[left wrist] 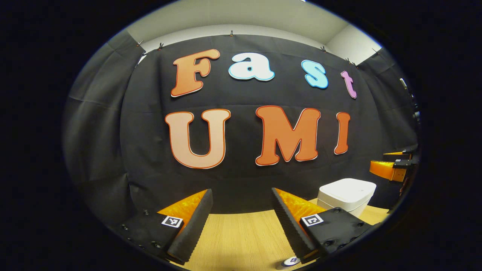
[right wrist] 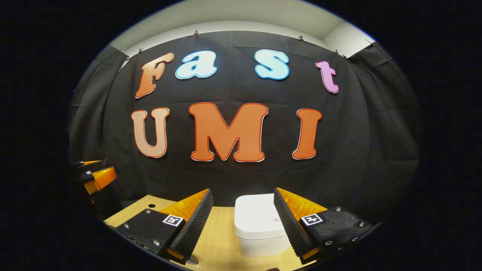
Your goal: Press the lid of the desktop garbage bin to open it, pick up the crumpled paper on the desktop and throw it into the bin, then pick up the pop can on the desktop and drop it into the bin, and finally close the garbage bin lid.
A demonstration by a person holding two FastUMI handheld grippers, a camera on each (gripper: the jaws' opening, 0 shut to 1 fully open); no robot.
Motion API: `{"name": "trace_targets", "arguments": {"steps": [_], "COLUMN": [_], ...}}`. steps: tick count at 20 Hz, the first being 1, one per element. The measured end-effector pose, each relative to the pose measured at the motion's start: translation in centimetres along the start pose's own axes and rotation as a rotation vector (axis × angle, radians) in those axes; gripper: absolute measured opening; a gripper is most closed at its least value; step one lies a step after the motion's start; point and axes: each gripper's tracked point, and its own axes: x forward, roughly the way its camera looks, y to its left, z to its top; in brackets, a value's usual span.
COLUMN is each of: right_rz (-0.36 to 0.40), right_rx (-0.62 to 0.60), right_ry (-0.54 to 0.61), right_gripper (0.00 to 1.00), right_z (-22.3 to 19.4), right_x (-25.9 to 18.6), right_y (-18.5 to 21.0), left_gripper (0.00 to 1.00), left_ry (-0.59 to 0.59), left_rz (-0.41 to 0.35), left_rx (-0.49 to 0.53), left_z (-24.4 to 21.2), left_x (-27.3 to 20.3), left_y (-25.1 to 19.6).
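Right gripper (right wrist: 243,222): we hold it released, fingers spread, above the desktop (right wrist: 220,241), garbage bin (right wrist: 258,222) straight ahead between them, lid down | Left gripper (left wrist: 241,222): we keep it released too, over bare wood | Bin (left wrist: 346,195) sits toward the desktop's back edge, near the wall.

Wooden desktop (right wrist: 218,241) under closed bin (right wrist: 258,222)
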Motion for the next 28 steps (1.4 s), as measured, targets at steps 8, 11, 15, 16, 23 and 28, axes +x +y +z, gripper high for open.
{"name": "trace_targets", "arguments": {"steps": [8, 11, 15, 16, 23, 28], "right_rz": [-0.042, -0.055, -0.073, -0.065, -0.044, -0.043], "right_rx": [-0.007, 0.001, 0.009, 0.013, 0.034, 0.027], "right_ry": [0.014, 0.043, 0.083, 0.103, 0.212, 0.294], "right_gripper": [0.96, 0.94, 0.88, 0.84, 0.67, 0.38], "right_z": [0.2, -0.5, -1.4, -1.8, -4.0, -5.9], "right_x": [1.9, 2.9, 4.1, 4.4, 6.5, 7.5], "right_y": [-2.5, -3.6, -5.1, -5.2, -6.0, -6.3], "left_gripper": [0.96, 0.97, 0.99, 0.98, 0.98, 1.0], "left_ry": [0.012, 0.024, 0.033, 0.038, 0.063, 0.091], "left_rz": [0.024, 0.03, 0.039, 0.038, 0.053, 0.071], "left_rx": [-0.003, 0.004, 0.024, 0.024, 0.034, 0.044], "left_z": [-1.2, -1.6, -2.0, -2.1, -2.6, -3.5], "left_x": [-0.4, -0.5, -0.6, -0.7, -1.3, -2.1], "left_y": [0.5, 0.5, 0.2, 0.3, -0.3, -0.2]}}
